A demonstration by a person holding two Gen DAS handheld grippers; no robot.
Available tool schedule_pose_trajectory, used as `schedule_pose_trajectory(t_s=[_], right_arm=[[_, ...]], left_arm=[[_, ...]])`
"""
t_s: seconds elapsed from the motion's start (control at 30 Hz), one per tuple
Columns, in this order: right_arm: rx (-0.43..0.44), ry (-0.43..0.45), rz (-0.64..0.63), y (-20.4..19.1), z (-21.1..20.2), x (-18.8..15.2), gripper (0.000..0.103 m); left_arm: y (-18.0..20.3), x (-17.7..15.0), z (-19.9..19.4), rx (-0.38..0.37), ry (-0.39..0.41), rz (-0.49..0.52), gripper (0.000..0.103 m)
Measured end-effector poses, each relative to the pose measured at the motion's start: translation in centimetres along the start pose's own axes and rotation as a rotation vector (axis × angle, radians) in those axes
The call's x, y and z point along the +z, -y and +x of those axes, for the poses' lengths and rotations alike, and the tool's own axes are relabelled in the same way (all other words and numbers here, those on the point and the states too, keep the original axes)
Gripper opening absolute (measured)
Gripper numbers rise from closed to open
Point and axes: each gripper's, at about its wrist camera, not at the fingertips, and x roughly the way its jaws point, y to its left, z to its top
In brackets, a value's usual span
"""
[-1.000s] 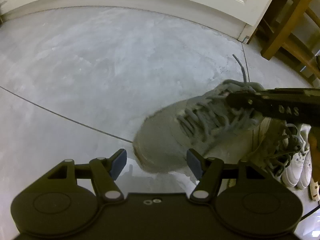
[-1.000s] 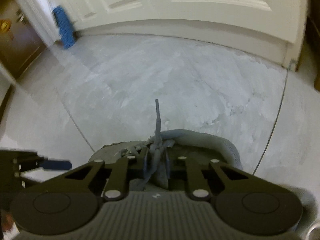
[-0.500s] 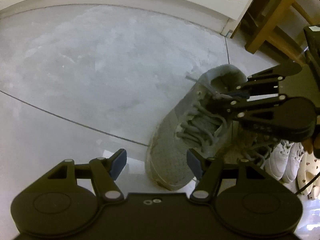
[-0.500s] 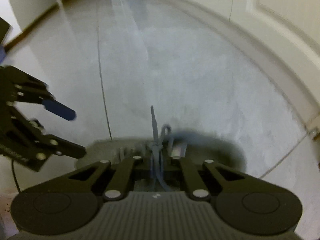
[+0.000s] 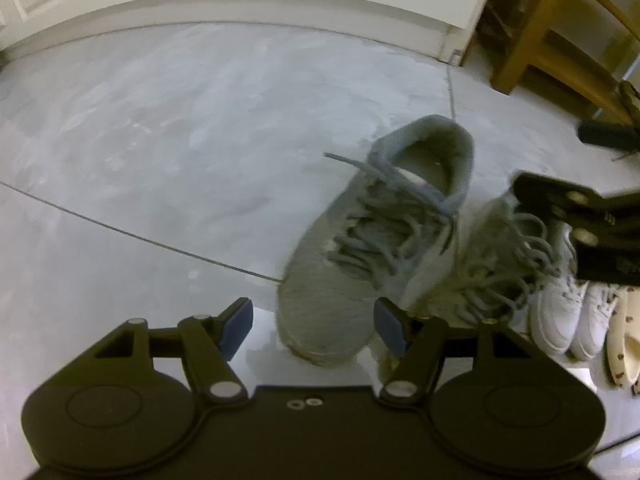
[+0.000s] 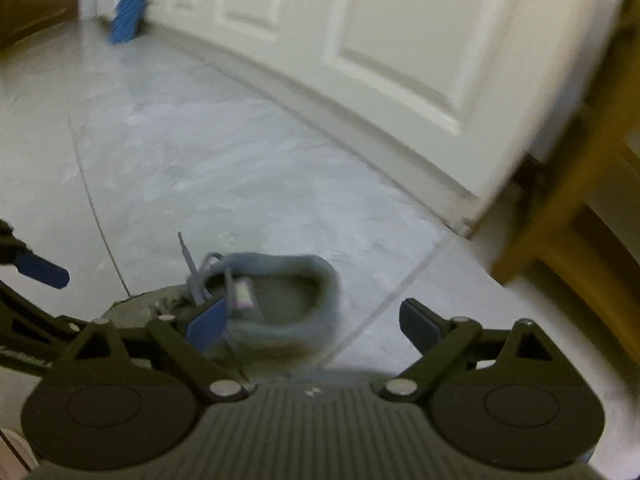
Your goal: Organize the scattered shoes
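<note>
Fingers (image 6: 420, 326) of the right gripper (image 6: 312, 322) are opening above a worn, seemingly dusty grey sneaker (image 5: 372, 240).

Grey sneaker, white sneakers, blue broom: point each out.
grey sneaker (image 5: 332, 304): left wrist view, toe.
white sneakers (image 5: 560, 316): left wrist view, nearer shoe's upper.
blue broom (image 6: 128, 8): right wrist view, bristles.

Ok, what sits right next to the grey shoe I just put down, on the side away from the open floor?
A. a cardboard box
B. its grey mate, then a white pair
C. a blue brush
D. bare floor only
B: in the left wrist view the grey shoe stands beside a second grey shoe, with a white pair just beyond it.
</note>
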Motion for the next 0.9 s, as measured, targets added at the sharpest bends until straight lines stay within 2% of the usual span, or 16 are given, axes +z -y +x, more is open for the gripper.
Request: schedule_pose_trajectory(t_s=[0.17,0.33,0.43,0.6,0.77,0.8,0.9], right_arm=[[0.059,-0.081,0.174,3.0,-4.6,-5.2,0.095],[0.046,-0.046,0.229,2.9,-5.6,-9.2,0.094],[0.069,-0.053,0.237,3.1,-5.5,-9.5,0.094],[0.14,0.029,0.091,3.5,-5.3,-7.8,0.094],[0.302,0.062,-0.031,5.5,-1.4,-5.6,0.093],[0.309,0.031,-0.03,6.1,0.2,-5.3,0.093],[0.445,-0.202,-0.042,6.8,4.9,-5.1,0.081]], left_arm=[[1.6,-0.7,-0.1,-0.028,-0.019,0.023,0.067],[3.4,-1.1,0.5,-0.027,-0.033,0.059,0.068],[4.1,-1.3,0.8,-0.03,-0.044,0.076,0.068],[4.8,-1.2,1.1,-0.04,-0.051,0.097,0.068],[4.9,-1.2,1.5,-0.061,-0.068,0.106,0.068],[4.7,-1.3,1.6,-0.059,-0.073,0.108,0.068],[4.2,-1.2,1.9,-0.052,-0.082,0.106,0.068]])
